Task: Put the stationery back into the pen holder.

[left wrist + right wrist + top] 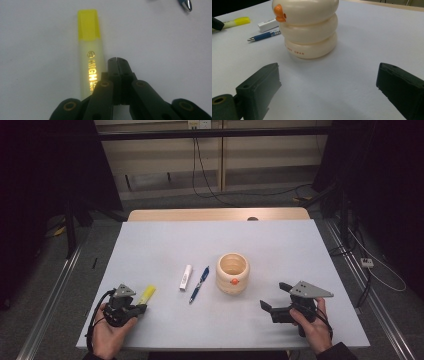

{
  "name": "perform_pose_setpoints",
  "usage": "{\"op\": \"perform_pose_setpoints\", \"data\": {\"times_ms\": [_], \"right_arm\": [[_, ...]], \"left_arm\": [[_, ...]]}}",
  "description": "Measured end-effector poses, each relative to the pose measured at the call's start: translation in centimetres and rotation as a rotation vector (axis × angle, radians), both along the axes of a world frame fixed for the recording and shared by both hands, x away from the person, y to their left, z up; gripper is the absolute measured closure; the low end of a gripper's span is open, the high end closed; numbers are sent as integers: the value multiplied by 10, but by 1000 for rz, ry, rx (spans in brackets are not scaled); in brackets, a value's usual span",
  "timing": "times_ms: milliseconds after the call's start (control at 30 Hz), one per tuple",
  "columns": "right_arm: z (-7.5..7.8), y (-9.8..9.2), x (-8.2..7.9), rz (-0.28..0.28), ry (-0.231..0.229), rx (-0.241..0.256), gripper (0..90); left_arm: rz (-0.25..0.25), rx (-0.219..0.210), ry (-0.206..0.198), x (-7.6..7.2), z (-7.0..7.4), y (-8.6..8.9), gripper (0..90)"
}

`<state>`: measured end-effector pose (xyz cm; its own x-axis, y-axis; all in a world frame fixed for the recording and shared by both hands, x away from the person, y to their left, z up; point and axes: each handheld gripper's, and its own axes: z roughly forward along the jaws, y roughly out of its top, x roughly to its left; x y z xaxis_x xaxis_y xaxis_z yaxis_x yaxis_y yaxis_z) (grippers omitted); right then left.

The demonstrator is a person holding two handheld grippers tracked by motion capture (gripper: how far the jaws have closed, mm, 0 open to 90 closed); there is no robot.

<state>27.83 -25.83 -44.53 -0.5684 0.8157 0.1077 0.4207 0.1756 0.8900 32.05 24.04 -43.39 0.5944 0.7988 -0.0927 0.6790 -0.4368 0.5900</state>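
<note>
Step in hand, by judgement: the approach to a first pick-up, with nothing yet grasped. The left gripper [116,60] has its jaws pressed together and empty, sitting just beside the yellow plastic highlighter with a brighter yellow cap [90,52], which lies flat on the pale grey worktop [150,245] at its near left. The jaws lie to one side of the barrel, not around it. The next move calls for opening the jaws, shifting sideways over the barrel and closing across its width. The highlighter is translucent, bears gold lettering, and appears capped. The right gripper [328,85] stands wide open and empty, facing the cream ringed pen pot with an orange beak [308,27] but well short of it. A blue ballpoint pen [199,284] and a white eraser [185,277] lie between highlighter and pot.
</note>
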Motion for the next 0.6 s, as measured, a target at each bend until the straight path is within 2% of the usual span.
{"op": "perform_pose_setpoints", "data": {"times_ms": [133,333,400,467,533,600], "right_arm": [[0,1,1,-2,3,-4,44],[0,1,2,5,2,-3,44],[0,2,3,6,1,-5,44],[0,2,3,5,1,-4,43],[0,2,3,3,0,-10,44],[0,1,2,-2,-1,-9,43]], "left_arm": [[14,12,-8,2,0,2,900],[21,-9,-16,4,0,7,900],[6,-16,-21,3,1,6,900],[-7,-41,-31,1,5,6,900],[-15,-89,-63,0,10,9,900],[-5,-121,-79,0,13,11,900]]}}
